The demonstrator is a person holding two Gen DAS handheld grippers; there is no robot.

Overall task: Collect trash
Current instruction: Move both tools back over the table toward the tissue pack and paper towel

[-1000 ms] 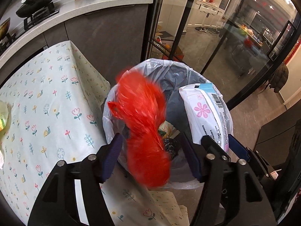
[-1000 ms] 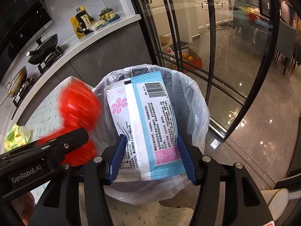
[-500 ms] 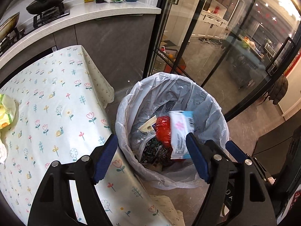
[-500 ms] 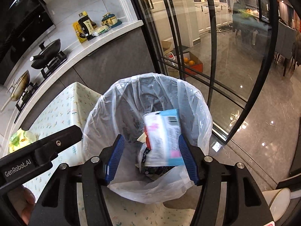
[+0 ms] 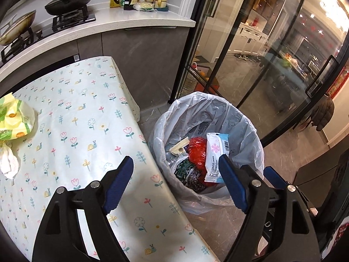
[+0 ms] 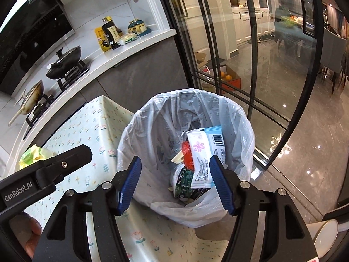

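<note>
Both the left gripper (image 5: 175,180) and right gripper (image 6: 174,180) are empty, jaws opening, above the bin (image 6: 246,131), whose lower trash lies half-hidden beneath the flowered packet (image 6: 201,161).

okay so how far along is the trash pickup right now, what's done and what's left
Done: the red wrapper and the white-and-blue packet lie inside the lined bin.
In hand: nothing; the left gripper and right gripper are both empty, jaws opening.
Left: a yellow-green wrapper and a crumpled white tissue sit on the floral tablecloth.
</note>
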